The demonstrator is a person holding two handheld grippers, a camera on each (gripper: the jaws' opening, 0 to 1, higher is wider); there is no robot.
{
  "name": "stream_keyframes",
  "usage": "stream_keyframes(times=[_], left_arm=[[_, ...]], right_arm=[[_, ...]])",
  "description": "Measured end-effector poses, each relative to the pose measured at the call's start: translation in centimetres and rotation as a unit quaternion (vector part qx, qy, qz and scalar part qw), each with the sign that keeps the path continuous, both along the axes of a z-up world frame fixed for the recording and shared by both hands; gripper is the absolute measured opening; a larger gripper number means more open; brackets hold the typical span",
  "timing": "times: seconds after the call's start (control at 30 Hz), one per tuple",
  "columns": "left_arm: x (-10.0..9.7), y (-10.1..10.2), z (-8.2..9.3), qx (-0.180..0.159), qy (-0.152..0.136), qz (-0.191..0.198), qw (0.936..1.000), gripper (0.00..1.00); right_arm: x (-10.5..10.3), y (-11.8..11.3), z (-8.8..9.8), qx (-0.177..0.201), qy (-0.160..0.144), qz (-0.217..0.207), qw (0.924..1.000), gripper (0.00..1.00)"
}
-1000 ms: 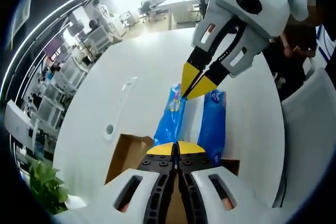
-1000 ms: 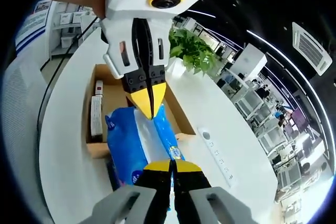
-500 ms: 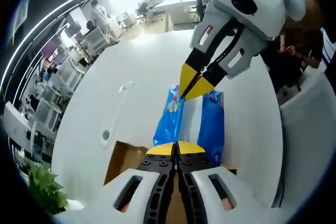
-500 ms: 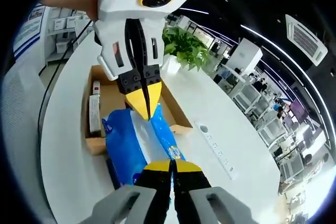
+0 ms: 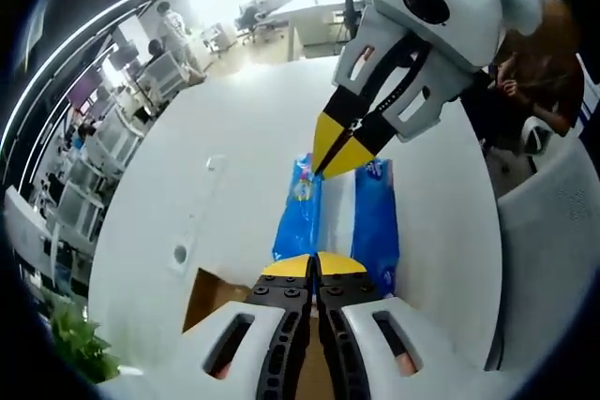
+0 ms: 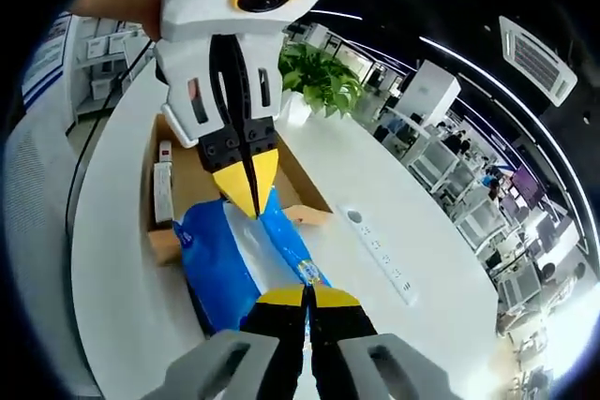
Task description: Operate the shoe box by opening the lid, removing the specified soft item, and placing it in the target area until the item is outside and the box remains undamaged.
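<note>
A soft blue and white pack [image 5: 339, 222] hangs stretched between my two grippers above the white table [image 5: 244, 128]. My left gripper [image 5: 314, 265] is shut on its near end. My right gripper [image 5: 326, 164], reaching in from the upper right, is shut on its far end. In the right gripper view, my right gripper [image 6: 307, 295] pinches the pack [image 6: 225, 264], and the left gripper [image 6: 247, 203] bites its other end from above. The open brown shoe box [image 6: 202, 170] lies behind the pack, and its corner [image 5: 211, 295] shows low on the left in the left gripper view.
A white flat item [image 6: 161, 192] lies inside the box along its left wall. A white power strip [image 6: 380, 255] lies on the table to the right. A potted plant [image 6: 319, 77] stands beyond the box. A person [image 5: 534, 72] stands at the table's edge.
Both grippers have carried the pack away from the box and further out over the table. Both stay shut on it.
</note>
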State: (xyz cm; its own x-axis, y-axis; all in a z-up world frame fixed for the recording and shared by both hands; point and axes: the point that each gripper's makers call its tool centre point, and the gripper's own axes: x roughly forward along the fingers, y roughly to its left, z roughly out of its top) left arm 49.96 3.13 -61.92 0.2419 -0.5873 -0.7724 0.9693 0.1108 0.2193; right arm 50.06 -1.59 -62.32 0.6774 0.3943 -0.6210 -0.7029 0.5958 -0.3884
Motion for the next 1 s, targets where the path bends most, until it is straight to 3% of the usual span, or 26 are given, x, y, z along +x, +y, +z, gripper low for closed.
stream_keyframes(times=[1.0], left_arm=[[-0.4,-5.3,0.3,-0.017,0.015,-0.024,0.9995,0.00]], right_arm=[[-0.4,-5.3,0.0,0.011,0.008,-0.050,0.9987,0.00]])
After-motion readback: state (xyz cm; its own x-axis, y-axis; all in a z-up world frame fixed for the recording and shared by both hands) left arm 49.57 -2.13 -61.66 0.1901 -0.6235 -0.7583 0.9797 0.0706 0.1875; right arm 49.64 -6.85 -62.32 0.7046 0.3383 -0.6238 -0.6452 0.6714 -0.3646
